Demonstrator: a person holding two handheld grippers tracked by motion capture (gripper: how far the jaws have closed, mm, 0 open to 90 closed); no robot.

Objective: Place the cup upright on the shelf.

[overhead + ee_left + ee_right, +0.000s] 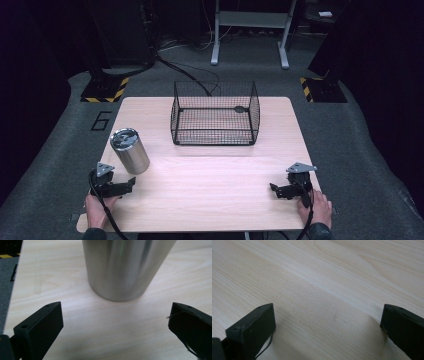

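A steel tumbler (129, 150) with a lid stands upright on the left of the wooden table (210, 185). My left gripper (131, 183) rests on the table just in front of it, open, with nothing between its jaws. In the left gripper view the tumbler (125, 267) rises close ahead of the gripper (115, 325), a short gap of bare wood between them. A black wire basket (215, 113) sits at the back middle of the table. My right gripper (272, 188) lies near the front right, open and empty; the right gripper view has bare wood between the jaws of the gripper (327, 325).
A person's hands hold both grippers at the table's front edge. Beyond the table are a grey floor, yellow-black striped stand bases (105, 90) and a metal frame (250, 30). A small dark object (240, 108) lies inside the basket.
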